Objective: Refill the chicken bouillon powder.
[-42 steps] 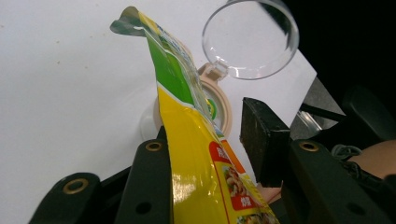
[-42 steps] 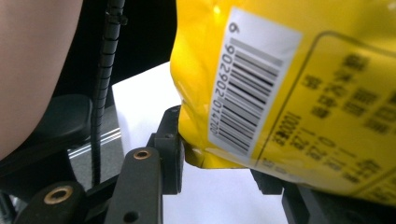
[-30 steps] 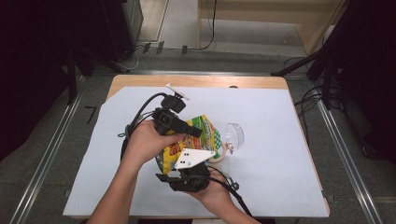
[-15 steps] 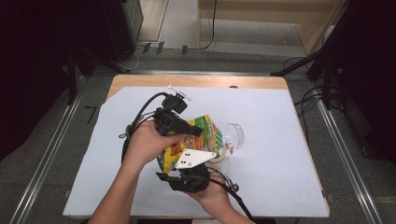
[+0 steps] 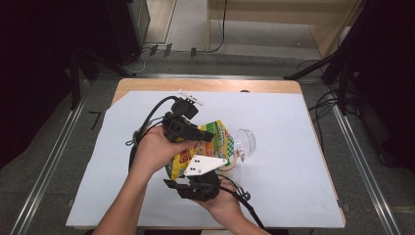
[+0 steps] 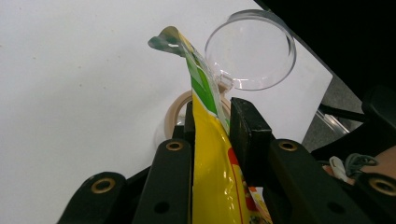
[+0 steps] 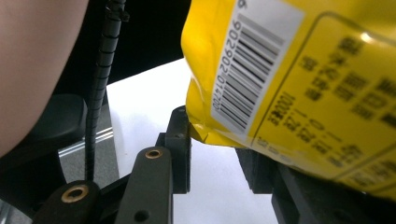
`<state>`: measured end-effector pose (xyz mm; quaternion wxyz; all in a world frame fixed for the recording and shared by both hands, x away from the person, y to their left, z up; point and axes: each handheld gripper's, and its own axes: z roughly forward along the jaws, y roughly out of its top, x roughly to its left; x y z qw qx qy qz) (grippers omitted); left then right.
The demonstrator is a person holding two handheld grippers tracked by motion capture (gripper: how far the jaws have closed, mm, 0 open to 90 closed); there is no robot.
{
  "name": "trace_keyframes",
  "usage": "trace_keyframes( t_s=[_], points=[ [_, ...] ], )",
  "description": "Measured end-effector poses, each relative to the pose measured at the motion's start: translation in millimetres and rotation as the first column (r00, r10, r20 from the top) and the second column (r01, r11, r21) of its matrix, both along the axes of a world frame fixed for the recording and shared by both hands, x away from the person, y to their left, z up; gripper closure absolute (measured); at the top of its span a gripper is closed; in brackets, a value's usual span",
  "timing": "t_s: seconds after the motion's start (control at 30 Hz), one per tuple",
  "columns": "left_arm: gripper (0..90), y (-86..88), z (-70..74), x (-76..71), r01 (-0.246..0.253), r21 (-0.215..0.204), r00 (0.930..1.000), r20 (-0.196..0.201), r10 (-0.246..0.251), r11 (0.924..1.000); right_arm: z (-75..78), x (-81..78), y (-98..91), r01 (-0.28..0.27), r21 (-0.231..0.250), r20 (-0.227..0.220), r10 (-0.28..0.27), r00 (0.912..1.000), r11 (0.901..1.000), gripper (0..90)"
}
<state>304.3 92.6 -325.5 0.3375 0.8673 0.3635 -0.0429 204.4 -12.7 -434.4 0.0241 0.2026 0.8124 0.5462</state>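
Just right of the frame's centre in the high view, a clear plastic cup [image 5: 246, 141] lies on its side on the white table cover [image 5: 303, 186], and nothing shows inside it; the left gripper view looks into its open mouth [image 6: 251, 51], with a tan ring [image 6: 173, 114] lying on the cover just before it. You hold the yellow snack bag [image 5: 215, 142] at mid-frame, just left of the cup and off the cover. Your left gripper [image 6: 212, 123] has just been closing its jaws, and they now clamp the bag's thin edge [image 6: 208, 154] between them. Your right gripper [image 7: 217, 149], low in the high view [image 5: 198, 183], has the bag's barcoded underside [image 7: 289, 93] over its jaws; whether they pinch it you cannot tell. Compared with a second ago, bag, cup and both hands sit where they were
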Motion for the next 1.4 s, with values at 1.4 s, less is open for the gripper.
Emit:
trace_keyframes(
  t_s=[1.4],
  points=[
    [74.7,4.1,2.4,9.1,-0.035,-0.029,0.9987,-0.037,0.034,0.999,7.5,6.3,0.2,-0.018,-0.011,-0.043,0.017,0.9989,0.9998,69.7]
  ],
)
